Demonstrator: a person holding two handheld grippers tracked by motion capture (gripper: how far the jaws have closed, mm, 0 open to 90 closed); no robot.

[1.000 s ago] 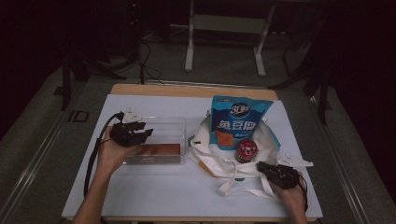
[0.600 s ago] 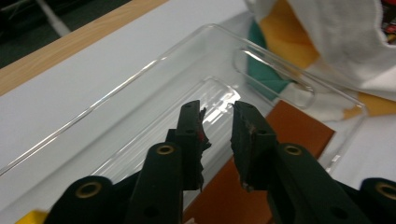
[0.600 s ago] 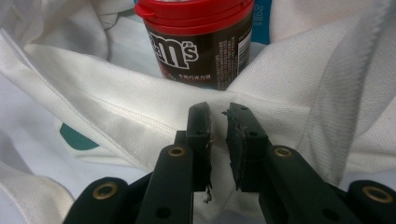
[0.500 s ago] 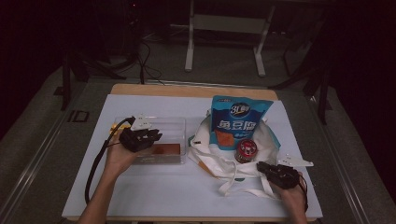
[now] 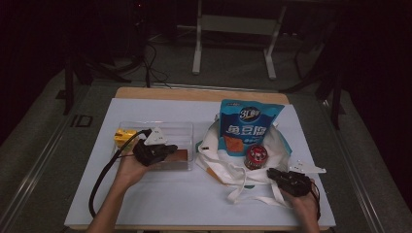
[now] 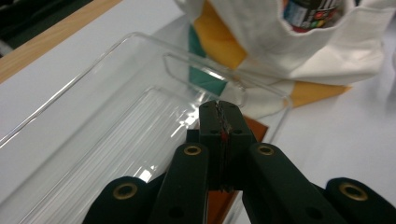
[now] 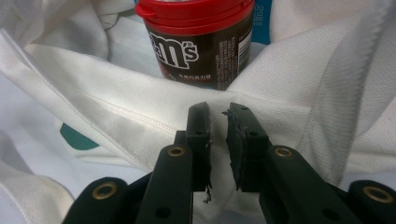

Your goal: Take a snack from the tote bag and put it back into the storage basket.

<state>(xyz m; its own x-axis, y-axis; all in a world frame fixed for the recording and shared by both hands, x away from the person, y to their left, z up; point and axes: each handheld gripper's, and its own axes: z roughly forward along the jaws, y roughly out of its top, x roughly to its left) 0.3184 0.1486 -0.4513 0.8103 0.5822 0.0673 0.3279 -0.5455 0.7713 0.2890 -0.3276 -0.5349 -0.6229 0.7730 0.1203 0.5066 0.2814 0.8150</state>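
My left gripper (image 5: 167, 149) (image 6: 219, 105) reaches into a clear plastic box (image 5: 180, 131) (image 6: 116, 60). Its jaws have just been closing and now stand pressed together on the edge of a flat brown packet (image 5: 179, 155) (image 6: 257, 128) on the box floor; a red sliver shows between the pads. A yellow item (image 5: 124, 136) lies at the box's left end. My right gripper (image 5: 272, 174) (image 7: 218, 112) is shut on the fabric of a white tote bag (image 5: 218, 165) (image 7: 116, 112). In the bag stand a red-lidded M&M's can (image 5: 256, 156) (image 7: 201, 42) and a blue snack bag (image 5: 250, 126).
A white mat (image 5: 145, 204) covers the wooden table (image 5: 194, 93). The bag's straps (image 5: 243, 194) trail toward the front edge. A small white piece (image 5: 306, 168) lies right of the bag. Dark floor and a metal stand (image 5: 233, 29) lie beyond the table.
My left hand has moved right along the box and a little lower, and its jaws have gone from apart to pressed together. The right hand has kept still.
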